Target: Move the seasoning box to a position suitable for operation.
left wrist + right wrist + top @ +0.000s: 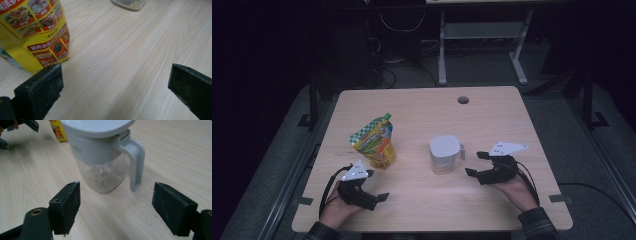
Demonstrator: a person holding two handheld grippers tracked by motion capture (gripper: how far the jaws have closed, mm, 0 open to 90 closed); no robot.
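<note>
A yellow printed pouch (375, 141) with a green checked top stands on the left half of the wooden table (422, 115). My left gripper (377, 184) sits open just in front of it; in the left gripper view the pouch (35, 32) is beyond the left jaw, untouched. A clear jug (444, 154) with a grey lid and handle stands right of centre. My right gripper (475, 163) is open, right of the jug. In the right gripper view the jug (102, 152) stands just ahead of the jaws, its handle (136, 165) toward the right jaw.
A round cable hole (463, 100) is near the table's far edge. Behind the table stand a grey desk frame (482, 35) and cables on a dark floor. The jug's base (128, 4) appears far off in the left gripper view.
</note>
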